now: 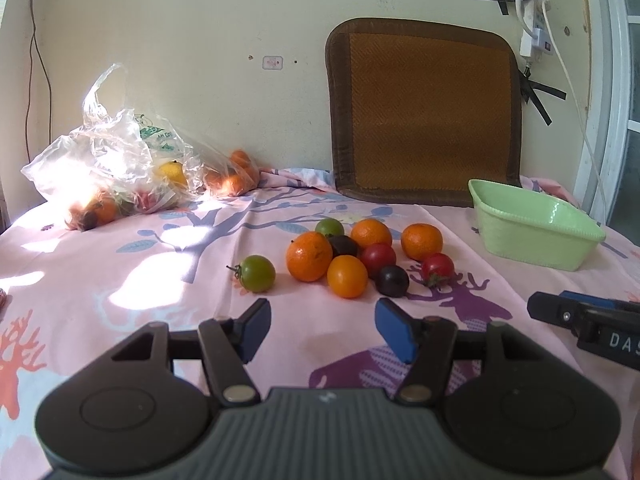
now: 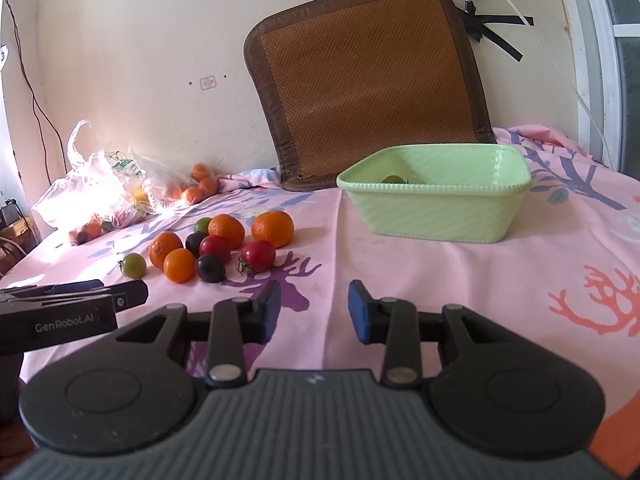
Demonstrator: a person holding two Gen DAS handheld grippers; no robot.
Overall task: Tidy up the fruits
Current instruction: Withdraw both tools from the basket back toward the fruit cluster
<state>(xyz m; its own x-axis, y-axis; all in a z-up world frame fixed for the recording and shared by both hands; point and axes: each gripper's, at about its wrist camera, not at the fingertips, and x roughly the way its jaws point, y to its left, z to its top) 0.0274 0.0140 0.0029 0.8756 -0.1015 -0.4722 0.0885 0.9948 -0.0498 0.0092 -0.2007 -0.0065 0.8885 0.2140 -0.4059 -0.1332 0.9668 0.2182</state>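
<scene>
Fruit pile sits centre frame in the left wrist view, on the pink cloth: oranges, red, dark and green tomatoes bunched touching, one green tomato just apart at the pile's left. The cluster's long axis runs left-right across the frame; the red tomato at its right end has its stem turned toward the camera. Green basket is centre-right in the right wrist view, something green already inside, so likely the sorting target. Left gripper is spread wide, empty, low and aimed at the pile, probably lined up for a pick. Right gripper is also wide, empty, facing the basket. Bagged fruit at upper left.
</scene>
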